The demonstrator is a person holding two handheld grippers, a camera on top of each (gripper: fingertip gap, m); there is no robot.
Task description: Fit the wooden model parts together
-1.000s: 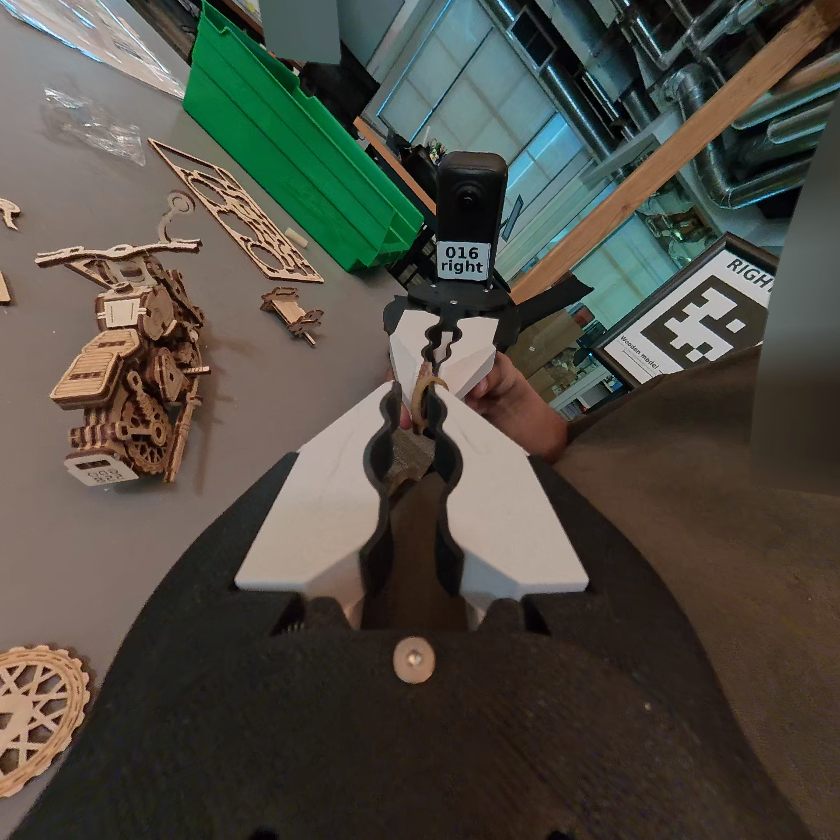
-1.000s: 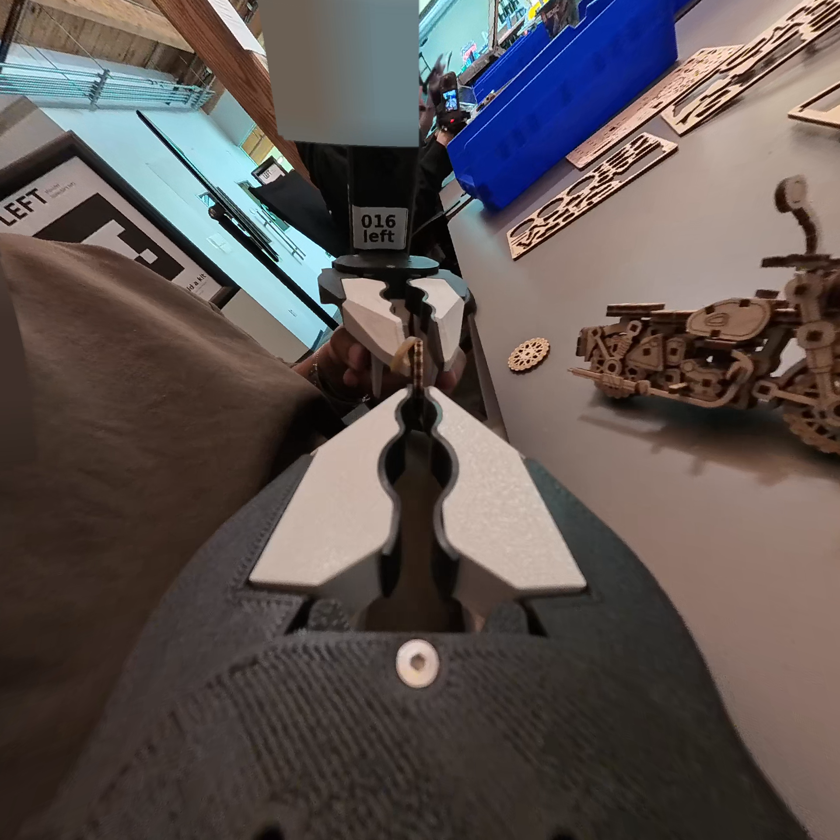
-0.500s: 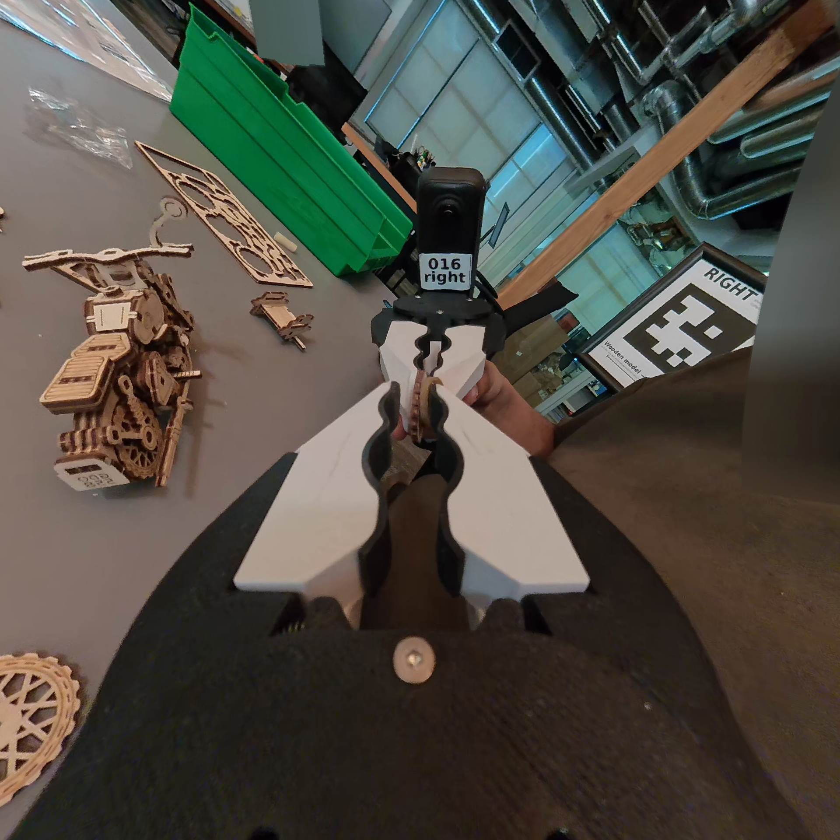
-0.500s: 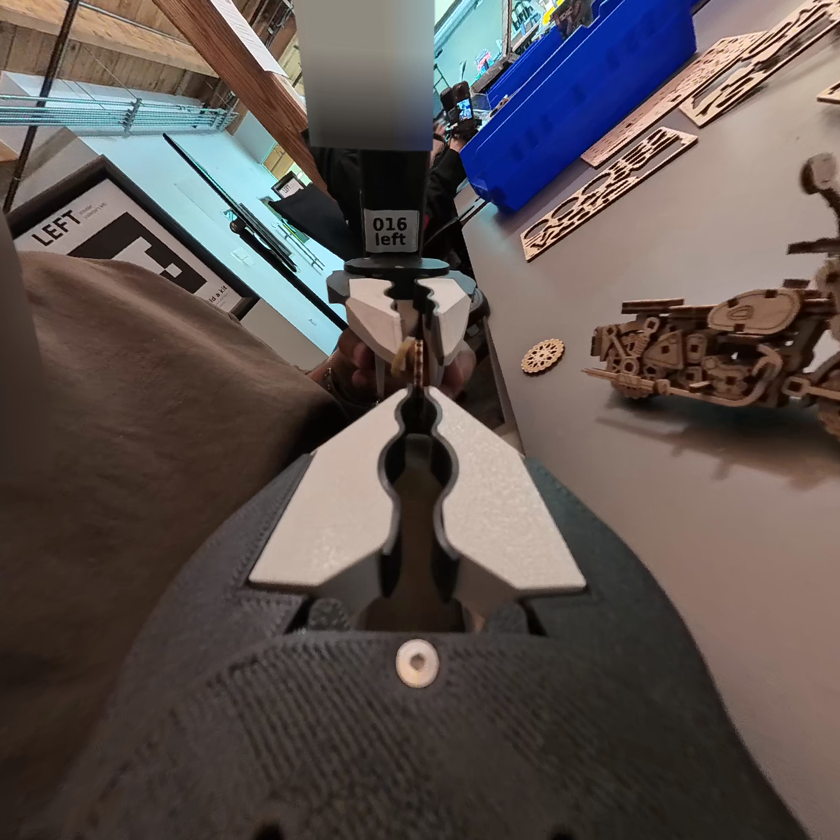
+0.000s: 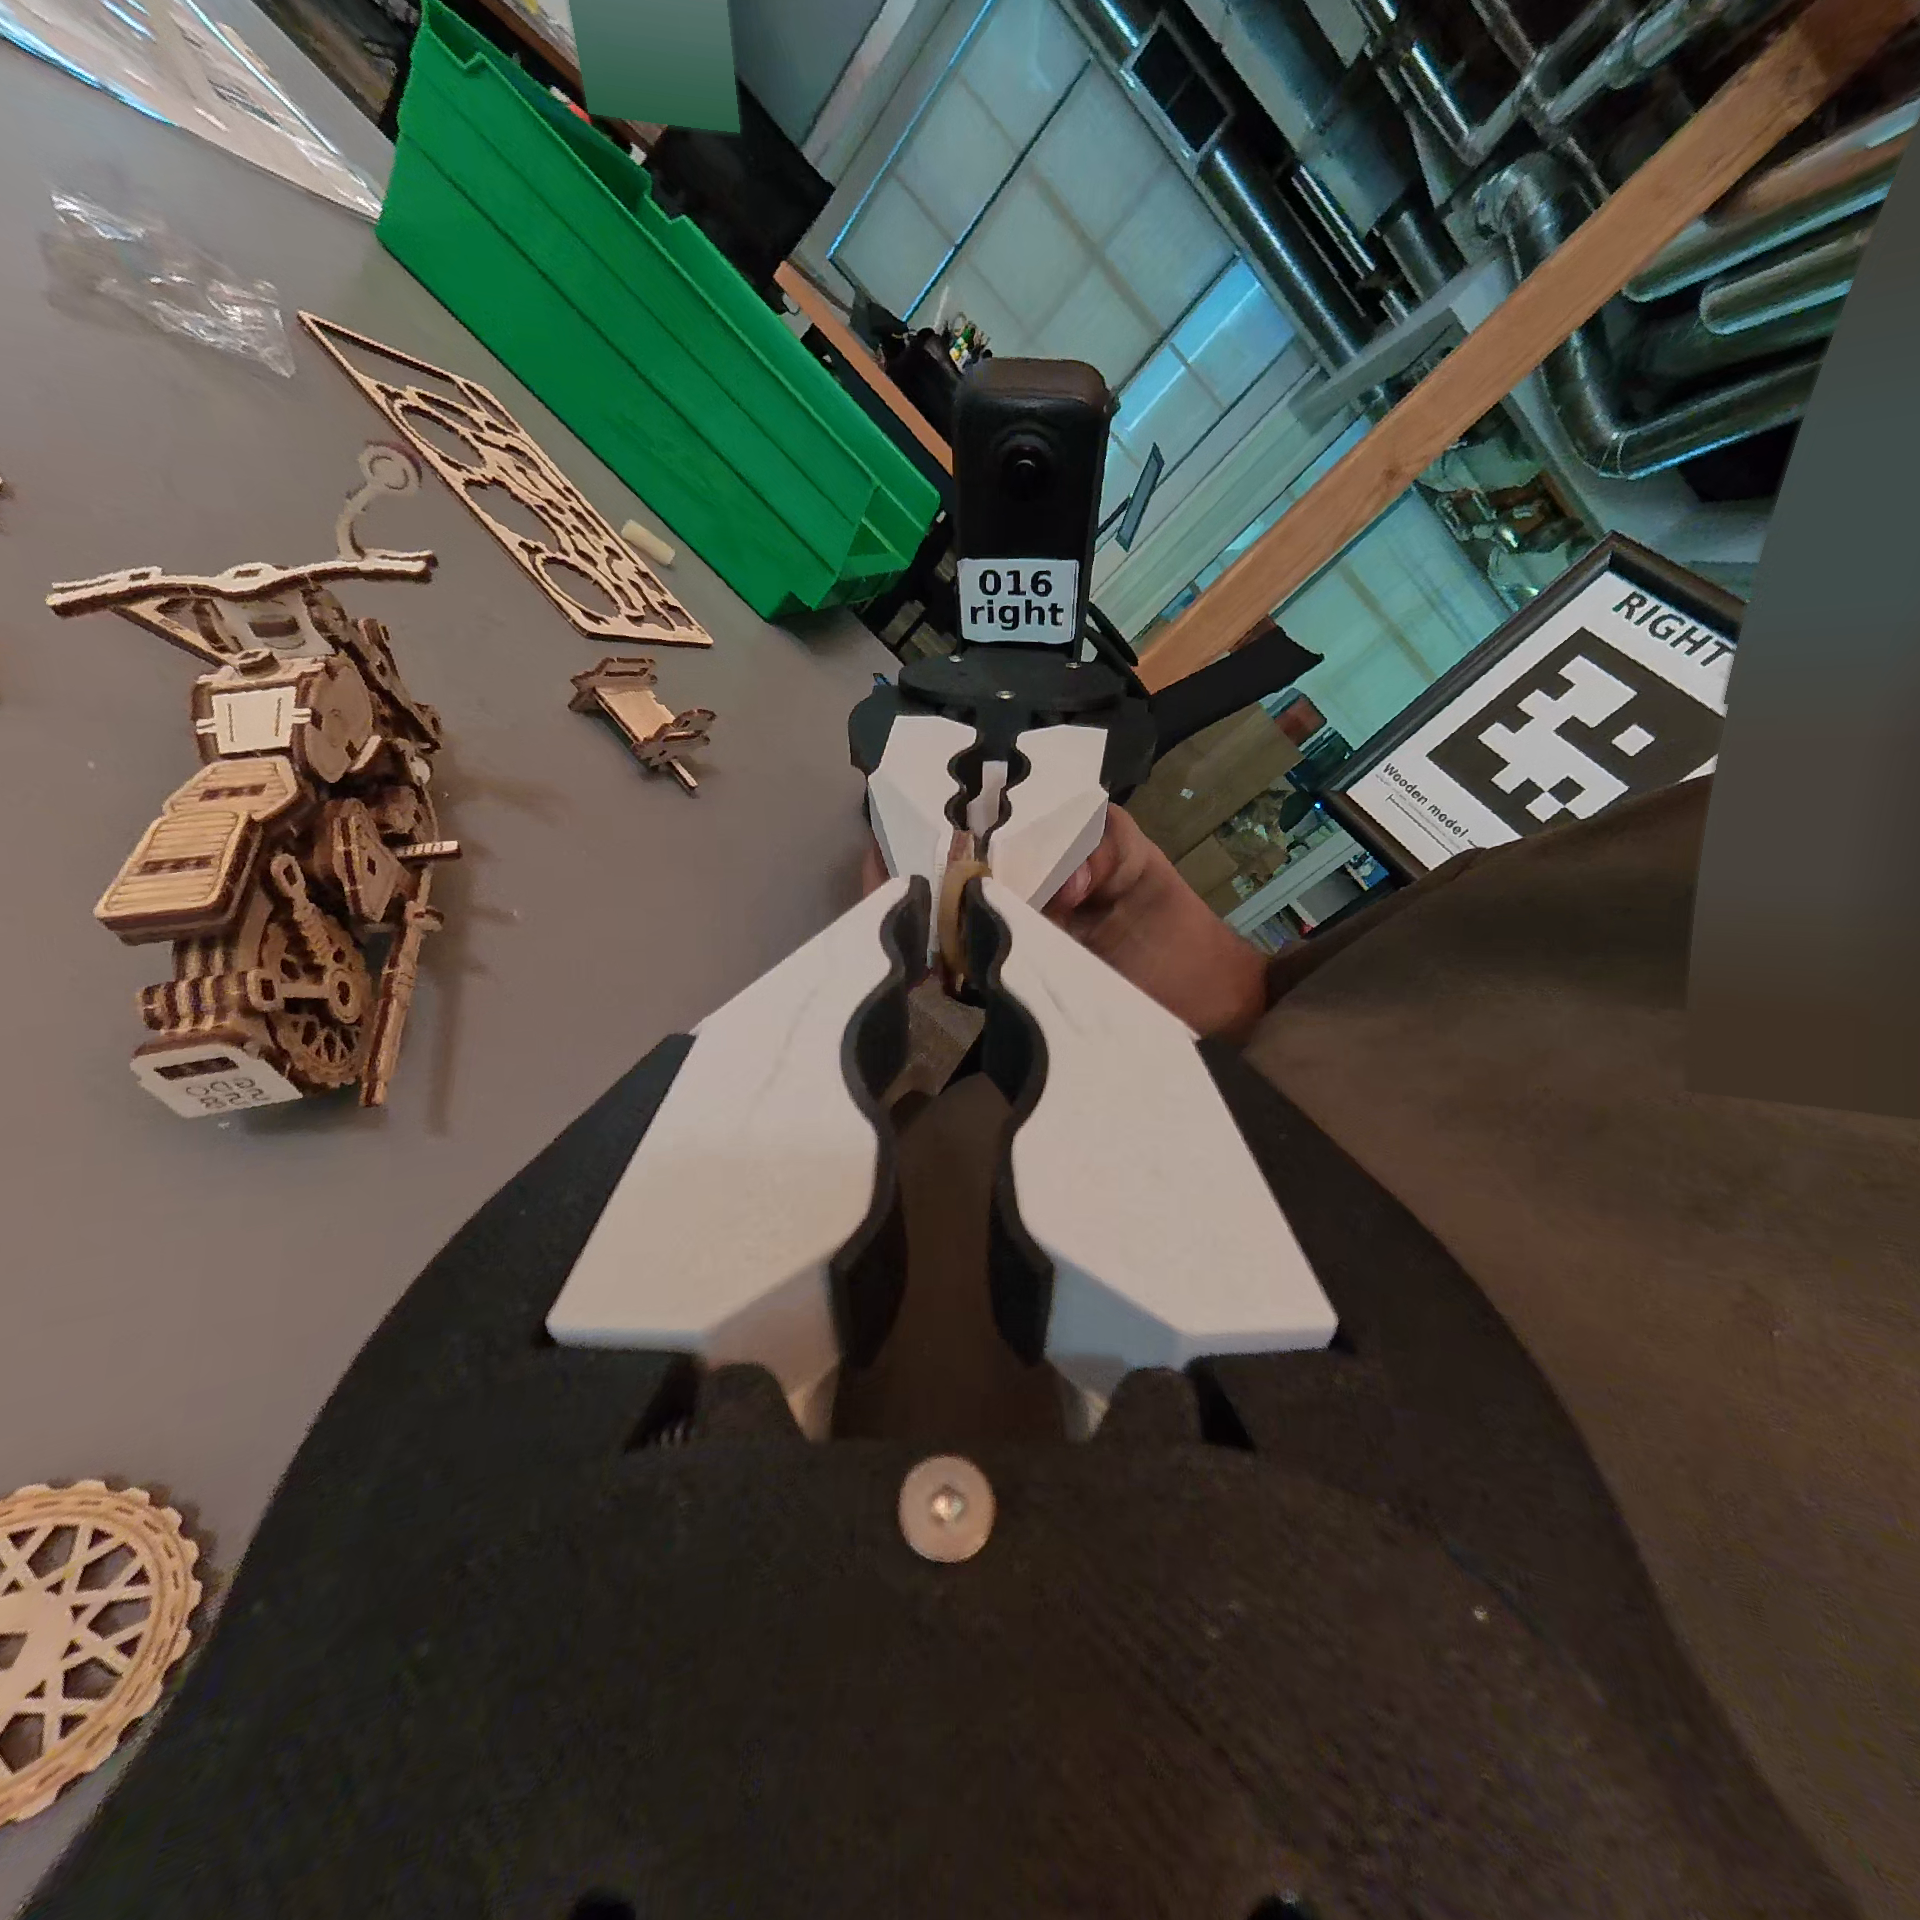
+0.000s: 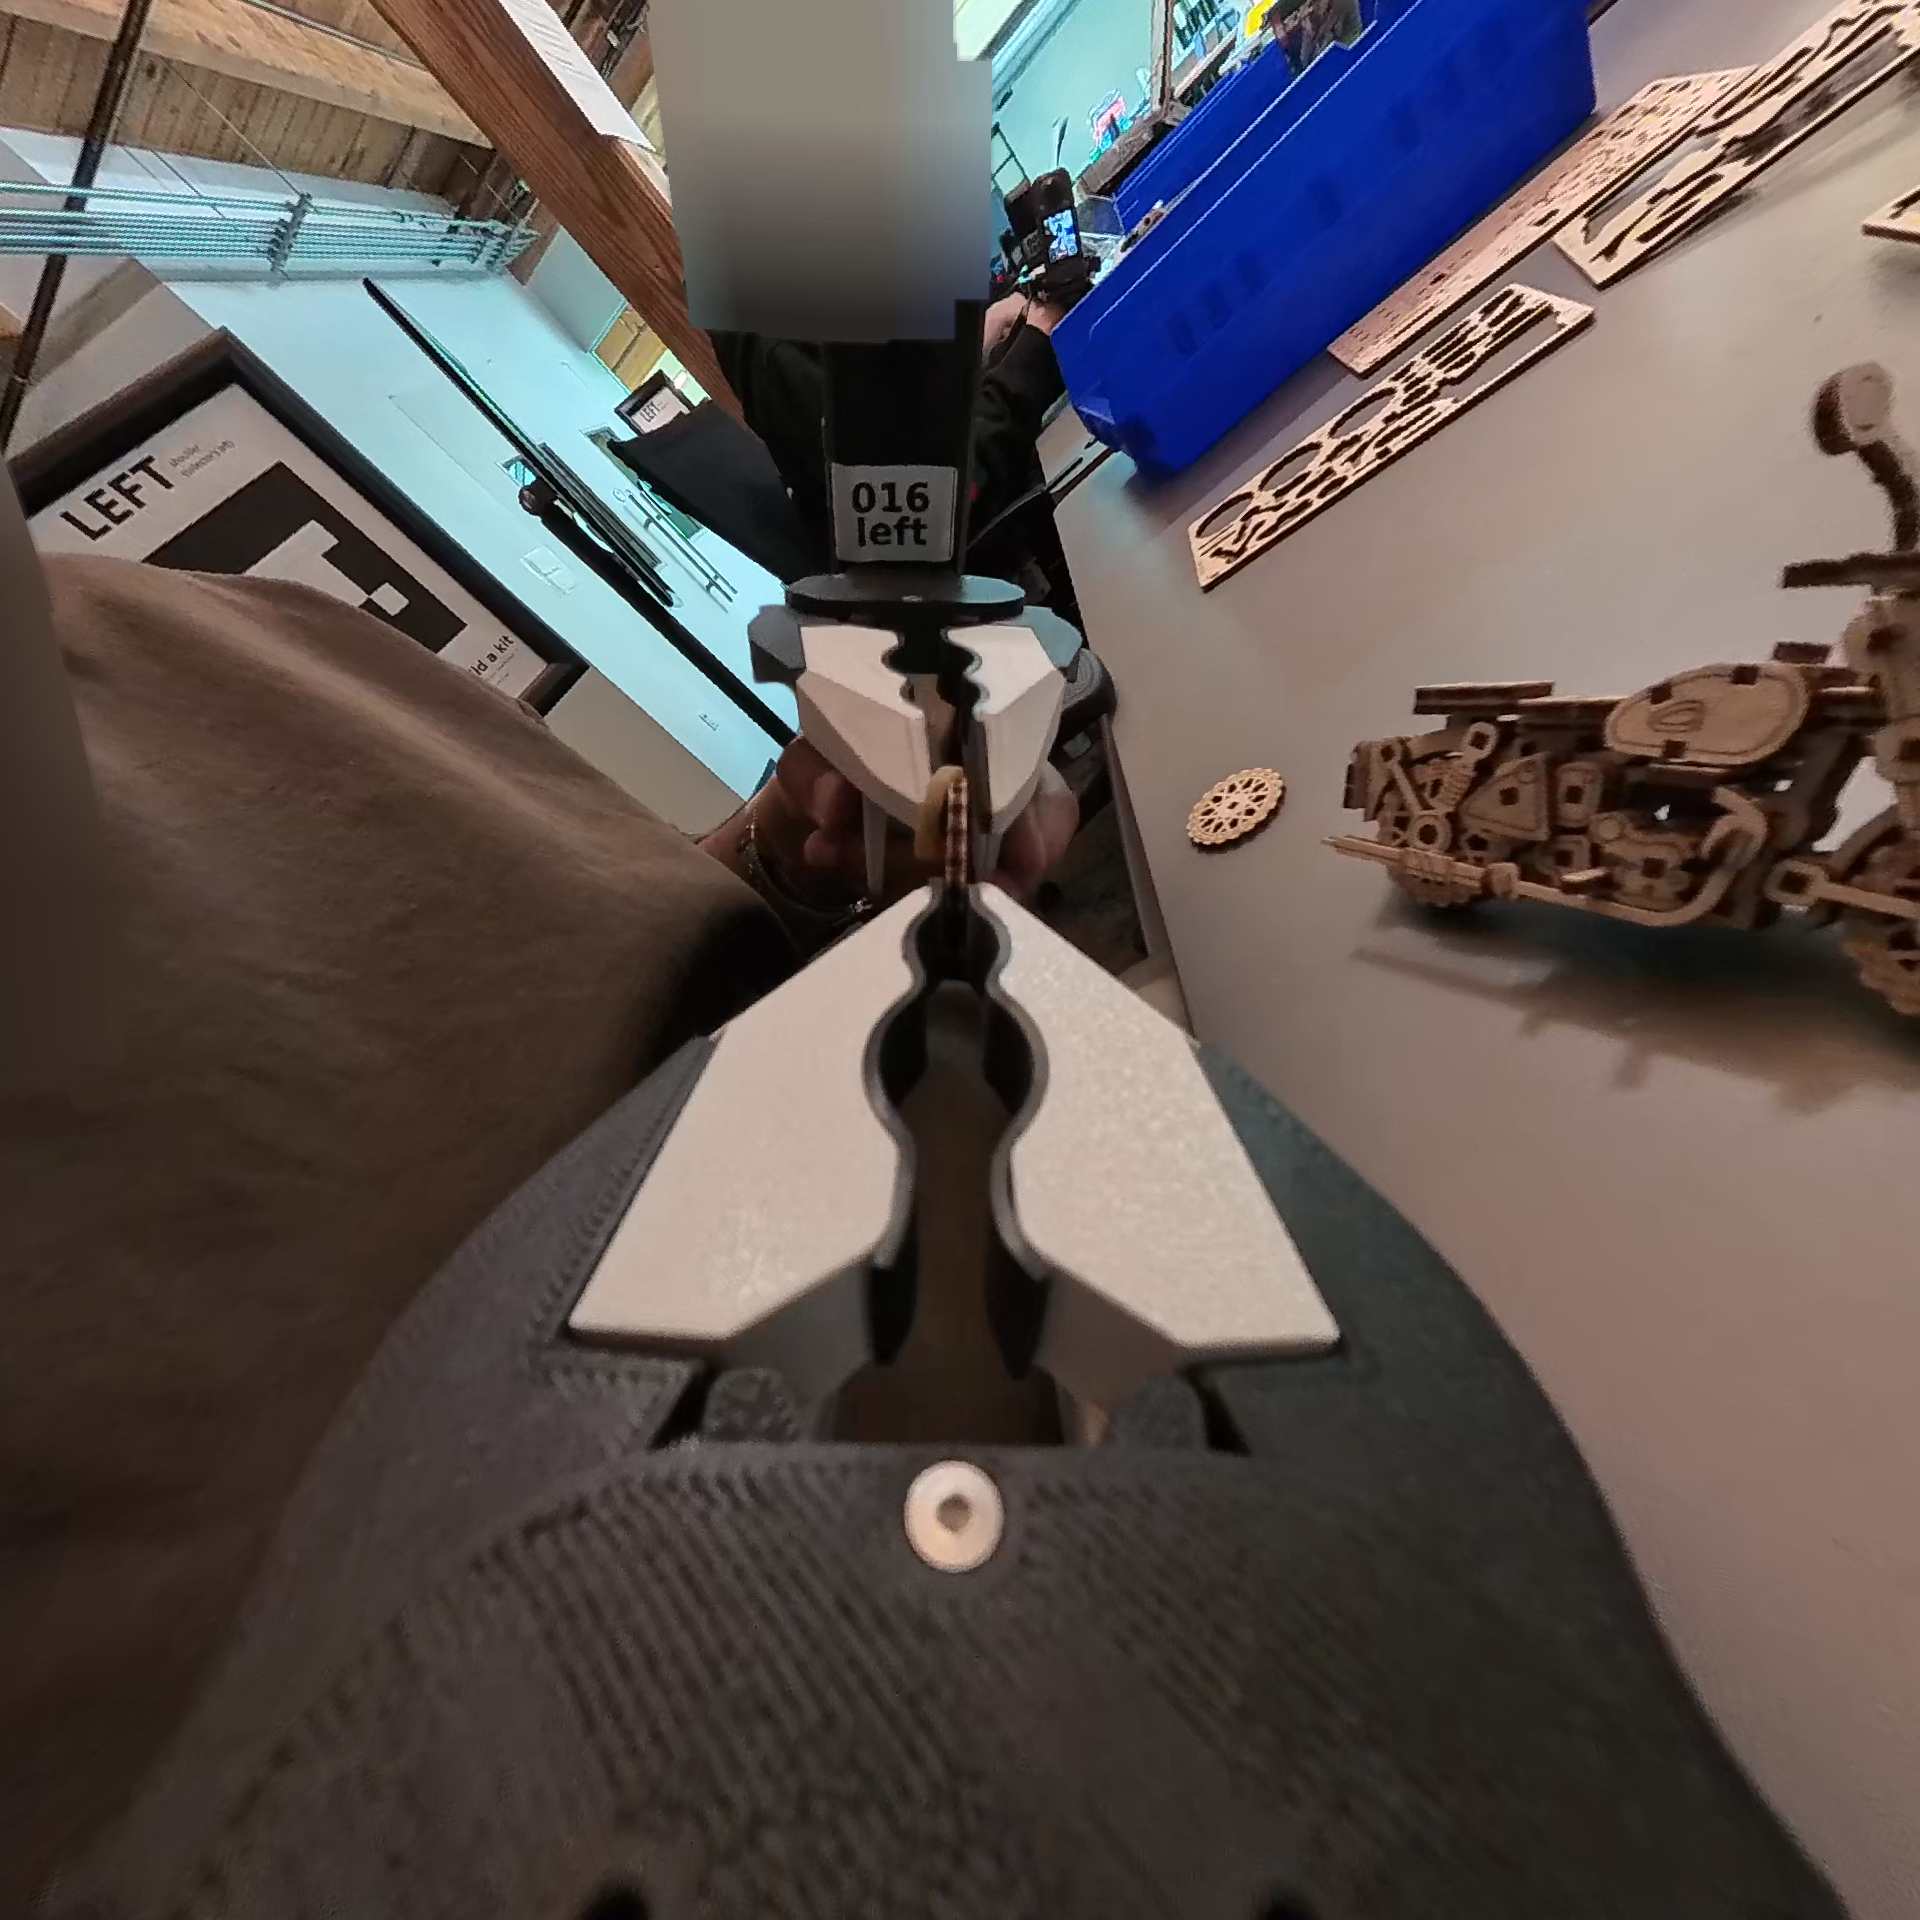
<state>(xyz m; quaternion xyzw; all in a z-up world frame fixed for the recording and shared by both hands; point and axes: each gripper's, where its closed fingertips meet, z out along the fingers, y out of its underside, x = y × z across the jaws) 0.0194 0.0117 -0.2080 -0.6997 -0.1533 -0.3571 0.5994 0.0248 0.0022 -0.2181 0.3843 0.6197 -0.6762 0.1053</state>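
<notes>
Grey table [image 5: 540, 1039]; gripped wooden disc [image 6: 951, 836] mostly hidden

We see bright, cool daylight from the windows [image 5: 1049, 270] beyond the tools. The motorcycle model [image 6: 1662, 790] casts a soft shadow. Wide-angle bending at the edges; slight blur in the near foreground.

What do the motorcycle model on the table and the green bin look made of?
Part-built wooden motorcycle model: thin laser-cut plywood by its look, unfinished pale faces with dark scorched edges. Long green bin: probably moulded plastic, uniform colour, smooth, faintly glossy walls.
</notes>
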